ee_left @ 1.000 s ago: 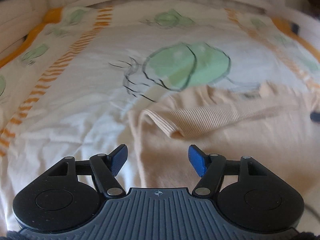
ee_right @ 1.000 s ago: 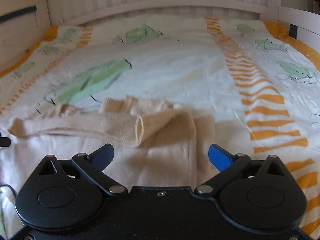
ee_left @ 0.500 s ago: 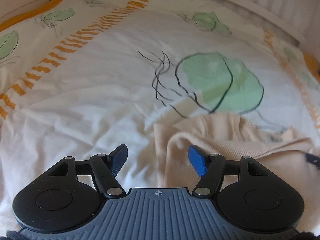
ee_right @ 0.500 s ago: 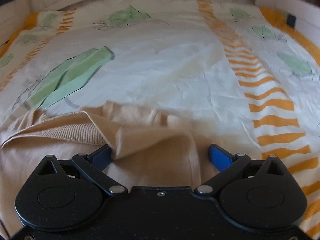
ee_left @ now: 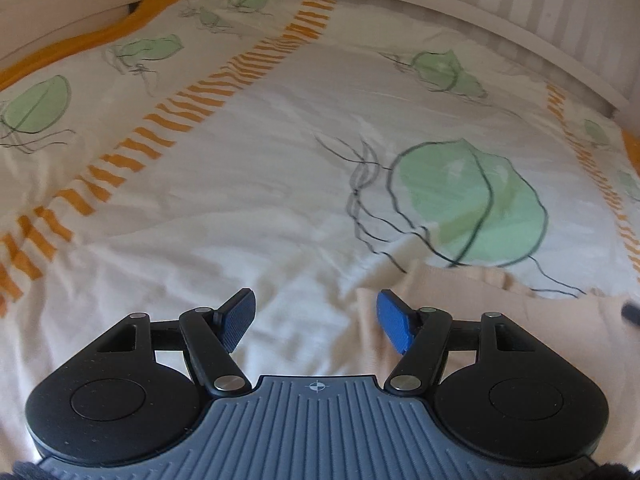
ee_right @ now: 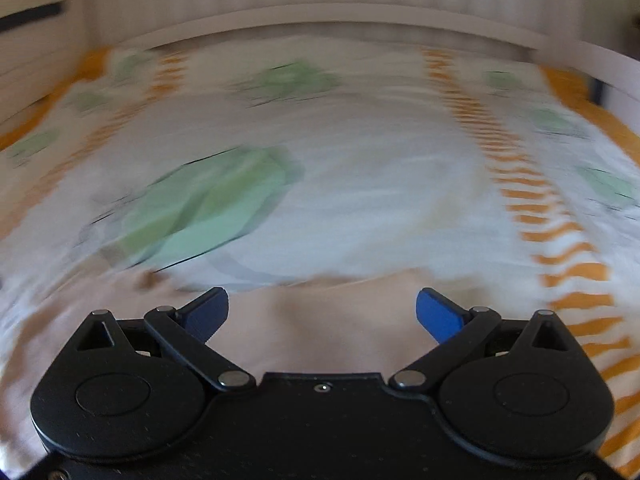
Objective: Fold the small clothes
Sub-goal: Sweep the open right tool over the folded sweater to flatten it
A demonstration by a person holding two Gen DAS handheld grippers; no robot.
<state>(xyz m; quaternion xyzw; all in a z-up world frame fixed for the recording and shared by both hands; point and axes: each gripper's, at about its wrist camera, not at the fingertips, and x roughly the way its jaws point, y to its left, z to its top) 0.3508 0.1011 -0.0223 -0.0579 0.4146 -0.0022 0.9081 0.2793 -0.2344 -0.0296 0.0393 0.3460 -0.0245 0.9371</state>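
Note:
A small beige knit garment [ee_left: 500,312] lies flat on the bed sheet [ee_left: 280,184], at the lower right of the left wrist view. My left gripper [ee_left: 316,314] is open and empty, over the garment's left edge, its right fingertip [ee_left: 394,320] above the cloth. In the blurred right wrist view the garment [ee_right: 320,320] fills the space between and under the fingers. My right gripper [ee_right: 322,310] is open wide and empty, low over the garment's far edge.
The sheet is white with green leaf prints [ee_left: 468,204] and orange stripe bands [ee_left: 160,132]. A white slatted bed frame [ee_right: 320,24] runs along the far side. A dark object [ee_left: 630,314] shows at the right edge.
Both grippers have moved forward and lower over the garment. The folded sleeve that stood up earlier is out of sight. Both stay open. The right view is now motion-blurred.

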